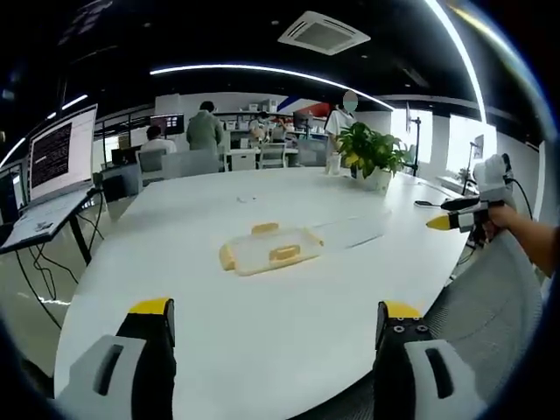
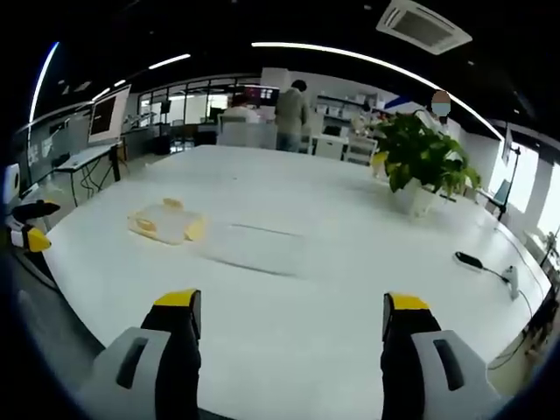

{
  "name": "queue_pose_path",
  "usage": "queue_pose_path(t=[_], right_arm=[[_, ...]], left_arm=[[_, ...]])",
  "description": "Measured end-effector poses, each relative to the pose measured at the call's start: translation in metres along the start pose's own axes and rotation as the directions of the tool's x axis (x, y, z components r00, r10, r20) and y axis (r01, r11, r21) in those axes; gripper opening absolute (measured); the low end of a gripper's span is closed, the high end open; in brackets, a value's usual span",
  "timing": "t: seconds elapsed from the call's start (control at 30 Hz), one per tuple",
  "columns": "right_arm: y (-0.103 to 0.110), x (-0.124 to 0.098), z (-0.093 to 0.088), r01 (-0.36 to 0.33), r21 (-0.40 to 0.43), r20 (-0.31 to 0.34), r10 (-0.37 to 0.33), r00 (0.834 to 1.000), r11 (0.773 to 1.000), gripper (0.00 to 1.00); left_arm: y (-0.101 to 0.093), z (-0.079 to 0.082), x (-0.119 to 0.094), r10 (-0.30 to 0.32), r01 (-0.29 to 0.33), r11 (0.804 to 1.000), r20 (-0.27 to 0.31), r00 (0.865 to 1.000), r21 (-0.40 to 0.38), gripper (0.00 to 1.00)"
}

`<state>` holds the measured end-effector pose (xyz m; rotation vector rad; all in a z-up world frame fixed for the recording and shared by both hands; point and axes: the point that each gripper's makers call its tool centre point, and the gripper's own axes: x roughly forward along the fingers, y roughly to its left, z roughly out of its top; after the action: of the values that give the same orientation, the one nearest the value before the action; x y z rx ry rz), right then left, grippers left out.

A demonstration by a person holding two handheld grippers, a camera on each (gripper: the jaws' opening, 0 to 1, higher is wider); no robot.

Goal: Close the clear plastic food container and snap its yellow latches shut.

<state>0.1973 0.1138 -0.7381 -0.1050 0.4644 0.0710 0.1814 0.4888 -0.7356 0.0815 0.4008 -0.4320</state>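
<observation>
Both grippers, L (image 1: pixel 275 317) & R (image 2: pixel 291 308), jaws released, well apart from container (image 1: pixel 269 248) on desk (image 1: pixel 262 332).

No text, label or number can be read. The monitor (image 1: pixel 61 150) at the far left of the left gripper view carries rows of light text, too small to make out.

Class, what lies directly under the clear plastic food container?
The container rests on the white table; a clear flat sheet lies beside it. Its contents cannot be made out.
</observation>
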Motion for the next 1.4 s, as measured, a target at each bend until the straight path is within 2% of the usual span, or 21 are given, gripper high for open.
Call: queue_pose_path(t=[0.03, 0.13, 0.8, 1.3, 1.4], right_arm=[[0.0025, 0.0003, 0.0008, -0.015, 0.016, 0.005, 0.015, 1.000, 1.000, 0.84], [-0.0008, 0.0000, -0.0034, 0.005, -0.017, -0.021, -0.006, 1.000, 1.000, 0.82], [-0.0002, 0.0013, -0.0026, -0.009, -0.004, -0.020, 0.009, 1.000, 1.000, 0.80], [0.0027, 0.0023, -0.0079, -0.024, -0.014, -0.046, 0.023, 0.999, 1.000, 0.79], [0.0047, 0.0015, -0.0047, -0.035, -0.005, -0.026, 0.035, 0.999, 0.999, 0.80]], left_arm=[[0.0007, -0.0006, 0.0000, 0.005, -0.005, 1.000, -0.004, 1.000, 0.001, 0.93], [0.0016, -0.0032, 0.0003, 0.011, -0.011, 1.000, -0.018, 1.000, 0.011, 0.93], [0.0021, -0.0021, 0.0011, 0.016, -0.016, 1.000, -0.019, 1.000, 0.020, 0.92], [0.0042, -0.0074, 0.0010, 0.034, -0.032, 0.998, -0.052, 0.998, 0.046, 0.90], [0.0045, -0.0069, 0.0010, 0.038, -0.035, 0.998, -0.049, 0.998, 0.053, 0.90]])
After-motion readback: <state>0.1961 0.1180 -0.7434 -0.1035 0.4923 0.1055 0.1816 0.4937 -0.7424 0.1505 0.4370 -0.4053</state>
